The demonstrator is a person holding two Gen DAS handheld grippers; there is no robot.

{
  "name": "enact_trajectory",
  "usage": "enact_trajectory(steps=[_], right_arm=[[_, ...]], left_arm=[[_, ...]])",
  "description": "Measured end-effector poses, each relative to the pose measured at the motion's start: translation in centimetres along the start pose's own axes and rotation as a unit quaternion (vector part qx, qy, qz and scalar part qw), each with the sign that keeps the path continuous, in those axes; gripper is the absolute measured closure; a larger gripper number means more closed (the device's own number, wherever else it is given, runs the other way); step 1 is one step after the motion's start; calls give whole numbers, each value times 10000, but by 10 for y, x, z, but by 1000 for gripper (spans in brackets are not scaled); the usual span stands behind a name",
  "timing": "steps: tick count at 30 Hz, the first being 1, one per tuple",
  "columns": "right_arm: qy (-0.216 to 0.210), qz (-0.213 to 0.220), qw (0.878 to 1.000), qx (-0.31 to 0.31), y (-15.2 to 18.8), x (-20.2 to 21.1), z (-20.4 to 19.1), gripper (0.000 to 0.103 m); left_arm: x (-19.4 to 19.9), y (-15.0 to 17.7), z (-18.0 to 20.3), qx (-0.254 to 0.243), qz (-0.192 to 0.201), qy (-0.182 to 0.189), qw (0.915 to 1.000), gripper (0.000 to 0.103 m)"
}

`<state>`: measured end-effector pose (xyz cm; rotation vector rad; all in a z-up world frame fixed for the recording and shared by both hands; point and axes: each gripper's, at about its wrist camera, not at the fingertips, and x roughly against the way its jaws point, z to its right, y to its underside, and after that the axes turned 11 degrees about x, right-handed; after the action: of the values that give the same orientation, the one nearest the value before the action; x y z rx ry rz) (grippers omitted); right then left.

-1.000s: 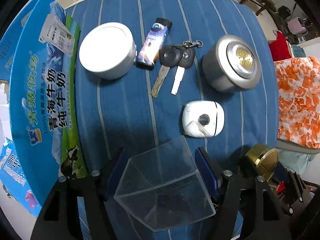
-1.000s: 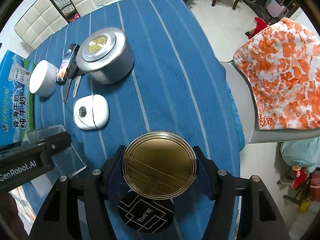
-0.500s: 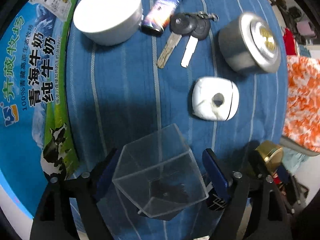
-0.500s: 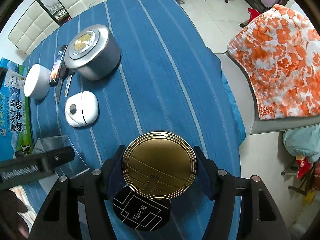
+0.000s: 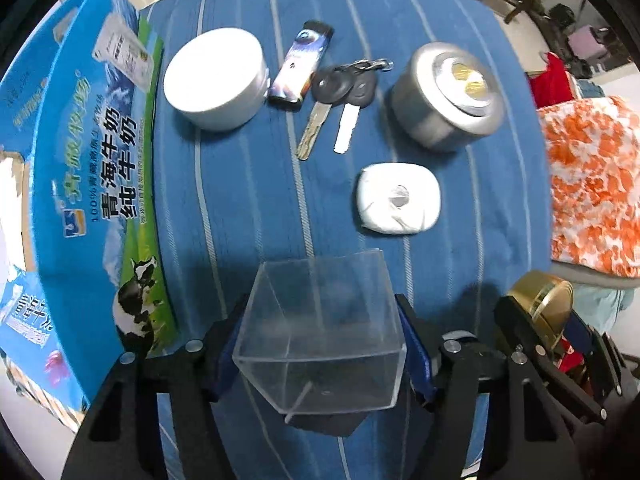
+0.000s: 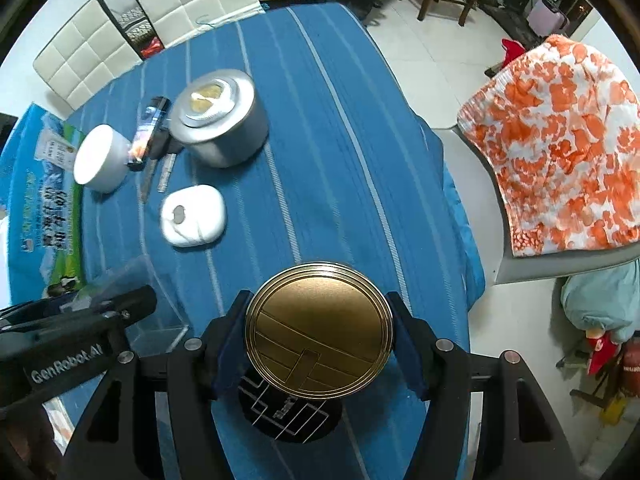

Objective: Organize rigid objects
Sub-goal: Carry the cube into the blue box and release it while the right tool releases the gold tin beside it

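Note:
My left gripper [image 5: 322, 340] is shut on a clear plastic box [image 5: 320, 332], held above the near part of the blue striped tablecloth [image 5: 248, 184]. My right gripper [image 6: 318, 332] is shut on a round gold tin [image 6: 318, 330], lifted over a black coaster [image 6: 290, 414]. Ahead of the left gripper lie a white rounded case [image 5: 398, 199], two keys [image 5: 340, 100], a lighter [image 5: 301, 66], a white round tin [image 5: 216, 78] and a silver round tin [image 5: 448, 96]. The gold tin [image 5: 538, 304] also shows at the right of the left wrist view.
A blue milk carton box [image 5: 80, 184] lies along the table's left side. A chair with an orange-and-white cloth [image 6: 560, 148] stands to the right of the table. Two white padded chairs [image 6: 140, 12] are at the far end. Bare striped cloth [image 6: 332, 140] runs down the table's right half.
The left gripper has drawn back and up with the clear box, so the table objects look farther away than half a second ago. The right gripper holds the gold tin as before.

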<state>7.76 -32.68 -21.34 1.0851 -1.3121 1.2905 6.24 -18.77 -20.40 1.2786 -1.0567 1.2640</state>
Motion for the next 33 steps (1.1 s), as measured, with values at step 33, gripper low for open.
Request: enact_trajectory(steps=[33], right_arm=[[-804,1088,9826,1275,-62,119,-242,36]], left_arm=[[147,-117,-226,452,1521,1377,9777,42]])
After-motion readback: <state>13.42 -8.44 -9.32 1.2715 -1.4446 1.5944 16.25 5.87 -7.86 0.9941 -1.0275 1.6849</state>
